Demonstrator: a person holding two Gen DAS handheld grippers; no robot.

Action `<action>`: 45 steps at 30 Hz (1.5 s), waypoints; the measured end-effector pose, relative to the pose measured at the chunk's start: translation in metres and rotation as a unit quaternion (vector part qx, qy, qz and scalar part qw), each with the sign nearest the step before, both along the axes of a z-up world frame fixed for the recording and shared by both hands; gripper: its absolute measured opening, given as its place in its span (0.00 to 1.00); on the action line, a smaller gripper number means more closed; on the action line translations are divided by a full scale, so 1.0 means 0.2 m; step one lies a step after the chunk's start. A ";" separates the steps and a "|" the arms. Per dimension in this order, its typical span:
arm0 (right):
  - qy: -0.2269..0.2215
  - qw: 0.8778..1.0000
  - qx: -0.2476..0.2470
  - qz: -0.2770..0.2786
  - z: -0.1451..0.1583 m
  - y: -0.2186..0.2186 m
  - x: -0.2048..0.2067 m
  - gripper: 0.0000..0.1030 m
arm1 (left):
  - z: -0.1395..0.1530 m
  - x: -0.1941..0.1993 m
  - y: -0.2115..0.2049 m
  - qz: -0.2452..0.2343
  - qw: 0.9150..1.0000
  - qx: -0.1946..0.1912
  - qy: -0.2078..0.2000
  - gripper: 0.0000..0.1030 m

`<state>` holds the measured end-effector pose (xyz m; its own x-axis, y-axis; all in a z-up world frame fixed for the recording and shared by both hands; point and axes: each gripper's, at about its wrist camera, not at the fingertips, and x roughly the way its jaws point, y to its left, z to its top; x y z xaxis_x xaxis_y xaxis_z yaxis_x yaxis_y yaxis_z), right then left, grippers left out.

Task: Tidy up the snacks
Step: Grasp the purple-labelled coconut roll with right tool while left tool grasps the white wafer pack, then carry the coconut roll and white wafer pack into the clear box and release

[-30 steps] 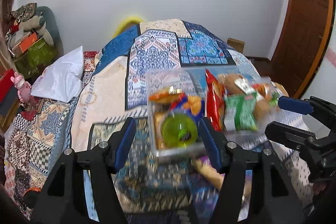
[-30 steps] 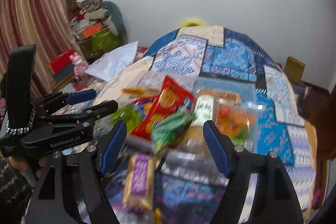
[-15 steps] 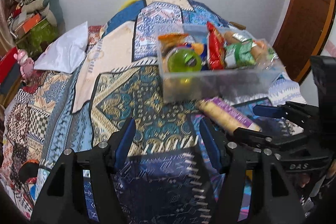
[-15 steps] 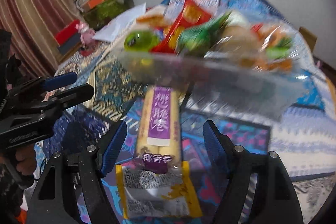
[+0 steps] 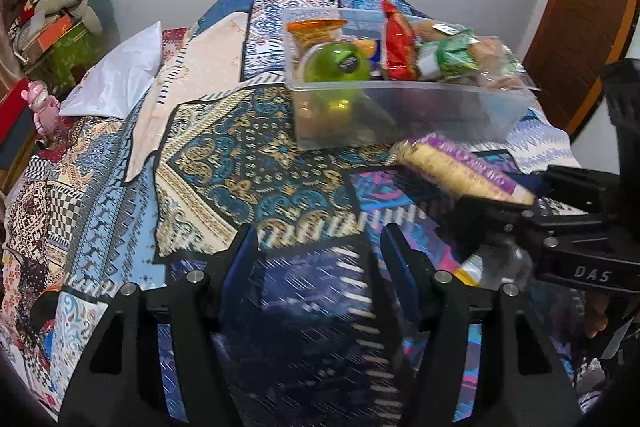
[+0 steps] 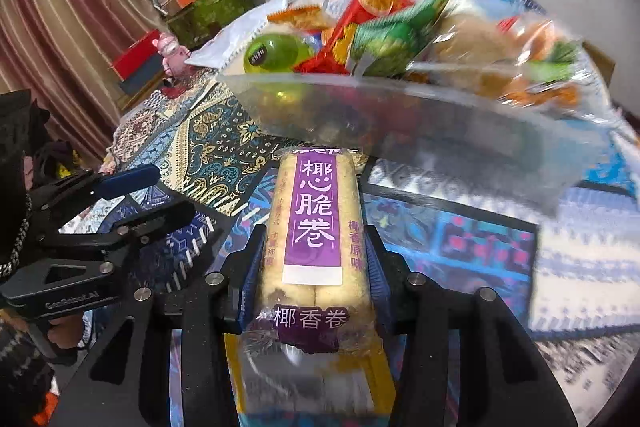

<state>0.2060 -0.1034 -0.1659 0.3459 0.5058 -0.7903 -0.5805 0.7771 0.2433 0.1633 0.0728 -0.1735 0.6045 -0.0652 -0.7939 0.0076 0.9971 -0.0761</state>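
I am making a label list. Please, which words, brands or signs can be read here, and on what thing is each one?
"椰心脆卷": purple band of the roll pack.
"椰香卷": the pack's near end.
"椰香原味": small, beside the band.
"DAS": right gripper.
"GenRobot.AI": left gripper, faint.
Green tub label: too blurred.
Bin snack wrappers: too blurred.
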 end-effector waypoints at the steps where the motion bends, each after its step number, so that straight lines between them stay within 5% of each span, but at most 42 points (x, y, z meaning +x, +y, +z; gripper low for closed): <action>1: -0.008 1.000 0.000 -0.002 0.02 -0.02 -0.02 0.41 | 0.00 -0.01 -0.02 -0.003 1.000 -0.005 0.001 0.69; 13: -0.033 0.997 0.006 -0.072 0.13 -0.44 -0.26 0.41 | -0.01 -0.10 -0.38 -0.086 0.996 -0.036 0.013 0.82; 18: -0.030 0.995 0.009 -0.092 0.14 -0.55 -0.28 0.41 | -0.11 -0.04 -0.52 -0.119 0.989 -0.061 0.058 0.88; 22: -0.030 0.994 0.016 -0.100 0.14 -0.59 -0.30 0.41 | -0.15 -0.03 -0.59 -0.111 0.993 -0.022 0.046 0.88; 28: -0.038 0.994 0.020 -0.102 0.15 -0.61 -0.32 0.41 | -0.13 -0.06 -0.56 -0.094 0.995 -0.018 0.026 0.60; 30: -0.039 0.994 0.024 -0.103 0.16 -0.60 -0.32 0.41 | -0.12 -0.08 -0.55 -0.090 0.996 -0.018 0.023 0.20; 45: -0.066 0.992 0.044 -0.100 0.25 -0.52 -0.27 0.41 | 0.09 -0.14 -0.34 -0.045 0.998 -0.040 -0.022 0.16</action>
